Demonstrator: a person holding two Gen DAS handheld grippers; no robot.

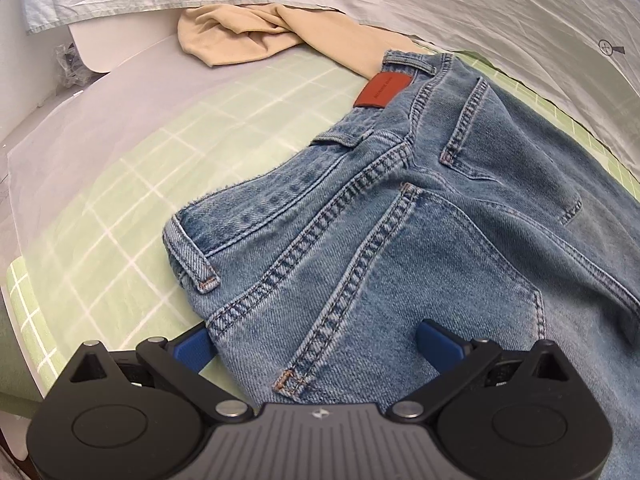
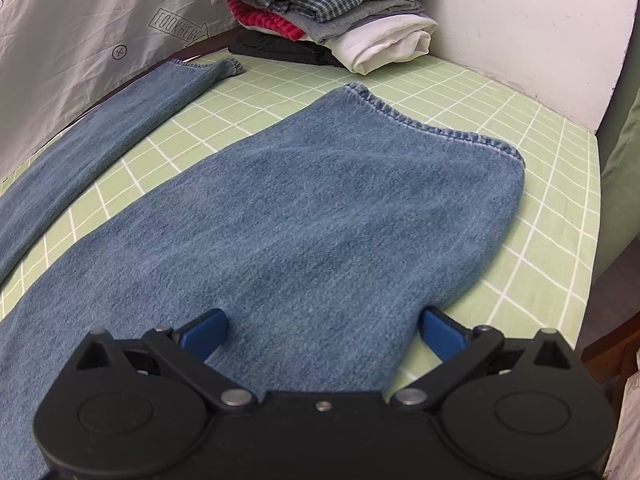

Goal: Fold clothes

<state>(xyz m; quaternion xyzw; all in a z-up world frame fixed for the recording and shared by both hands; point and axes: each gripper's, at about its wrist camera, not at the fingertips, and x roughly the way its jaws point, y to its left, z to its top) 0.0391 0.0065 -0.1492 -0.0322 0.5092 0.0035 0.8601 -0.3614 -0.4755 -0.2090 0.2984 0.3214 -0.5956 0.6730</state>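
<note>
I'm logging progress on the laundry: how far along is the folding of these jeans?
Done: a folded stack sits in the corner. In hand: the jeans lie flat, legs apart, with the left hand-held gripper open at the waist and the right hand-held gripper open over one leg. Left: every fold, plus the beige garment.

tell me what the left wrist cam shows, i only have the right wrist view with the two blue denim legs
Observer: It shows the blue denim jeans' waistband, with a red-brown rectangular leather patch.
Operator: left gripper holding anything
Observer: No, the left gripper is open, jaws straddling the jeans' near edge.
Operator: other clothes up there
Observer: A crumpled beige cloth garment lies beyond the waistband.
</note>
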